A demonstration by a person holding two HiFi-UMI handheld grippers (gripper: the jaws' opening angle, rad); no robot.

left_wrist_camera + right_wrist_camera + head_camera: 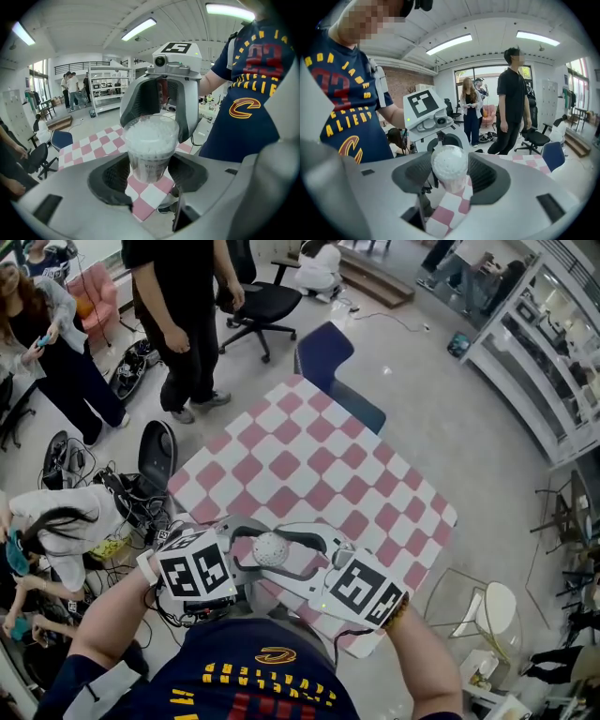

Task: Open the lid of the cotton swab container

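Note:
A clear cotton swab container (272, 547) packed with white swabs hangs above the near edge of the pink-and-white checkered table (319, 456). My left gripper (149, 174) is shut on its lower body (149, 161), with a pad pressed to each side. From the opposite side my right gripper (450, 172) reaches the container's top (449, 164); its wide-spread jaws lie against the two sides of the lid. In the head view the left gripper (246, 557) and the right gripper (302, 555) meet at the container just in front of my body.
A blue chair (328, 357) stands at the table's far edge, a black office chair (258, 301) beyond it. One person (183, 324) stands at the far left corner, others sit at the left among cables (122, 493). A white stool (497, 606) is at right.

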